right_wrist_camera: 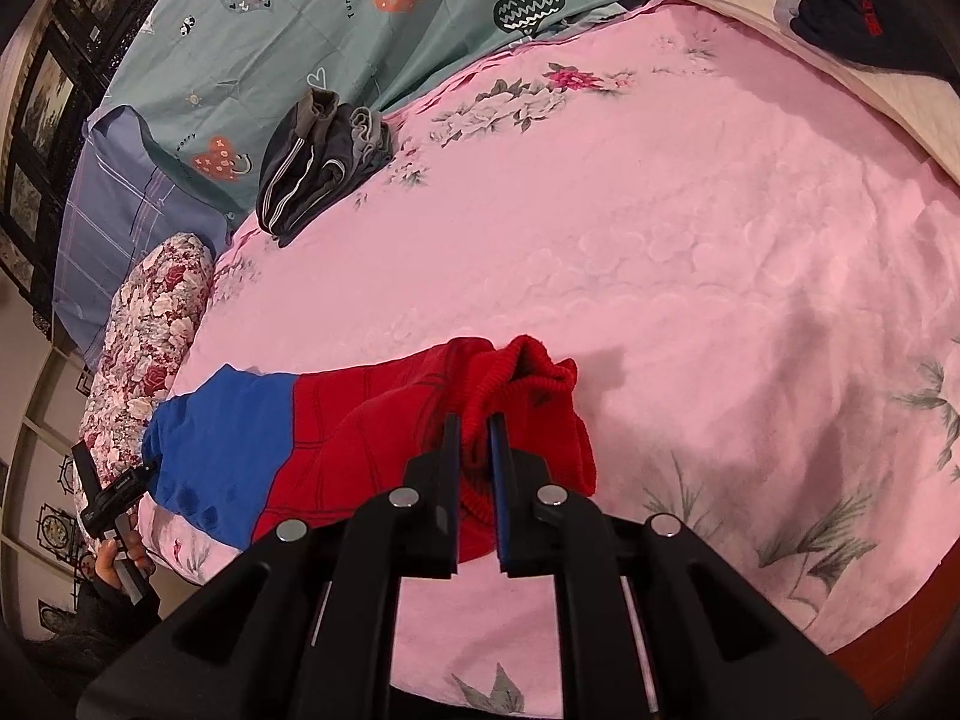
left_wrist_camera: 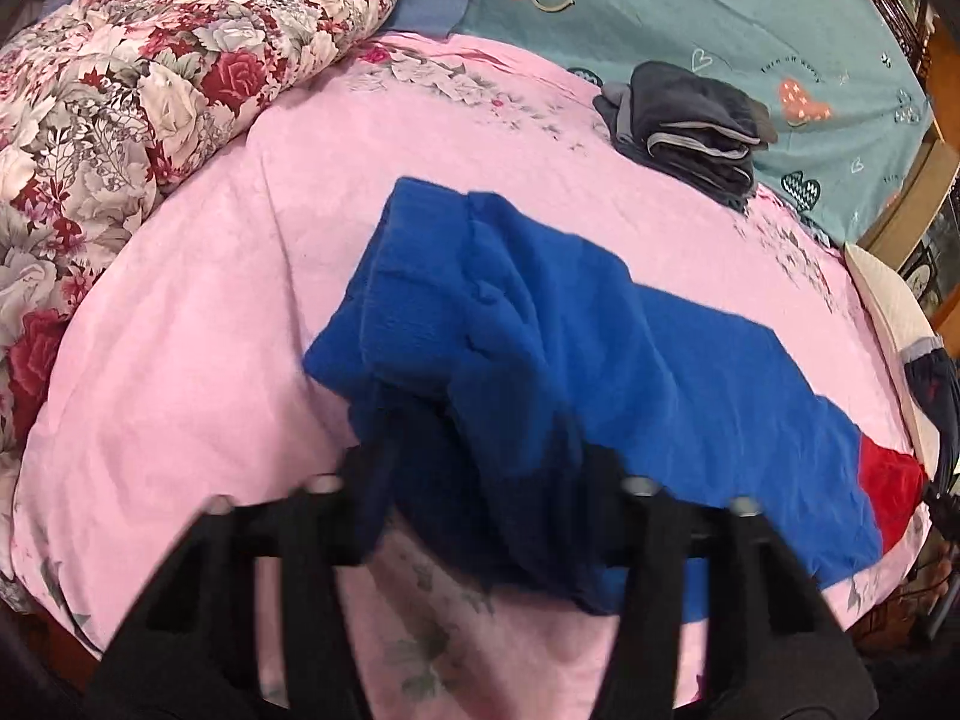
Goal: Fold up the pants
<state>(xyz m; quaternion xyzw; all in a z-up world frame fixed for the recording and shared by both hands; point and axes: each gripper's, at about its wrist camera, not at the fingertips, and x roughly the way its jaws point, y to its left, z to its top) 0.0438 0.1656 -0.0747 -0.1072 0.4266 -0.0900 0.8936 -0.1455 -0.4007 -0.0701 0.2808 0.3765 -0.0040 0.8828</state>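
Note:
The pants (left_wrist_camera: 570, 324) are blue in the legs and red (right_wrist_camera: 372, 438) at the waist, and lie stretched across the pink bed cover (left_wrist_camera: 198, 360). My left gripper (left_wrist_camera: 480, 468) is shut on the blue leg end, which hangs bunched over its fingers and hides the tips. My right gripper (right_wrist_camera: 477, 429) is shut on the red ribbed waistband (right_wrist_camera: 528, 372), lifting it slightly. The left gripper also shows at the left edge of the right wrist view (right_wrist_camera: 114, 492), at the blue end.
A folded dark grey garment (left_wrist_camera: 690, 126) (right_wrist_camera: 324, 162) lies at the far side of the bed. A floral quilt roll (left_wrist_camera: 150, 78) lies at the left. A teal heart-print sheet (left_wrist_camera: 720, 18) and a cream pillow (right_wrist_camera: 810, 30) with dark clothing border the cover.

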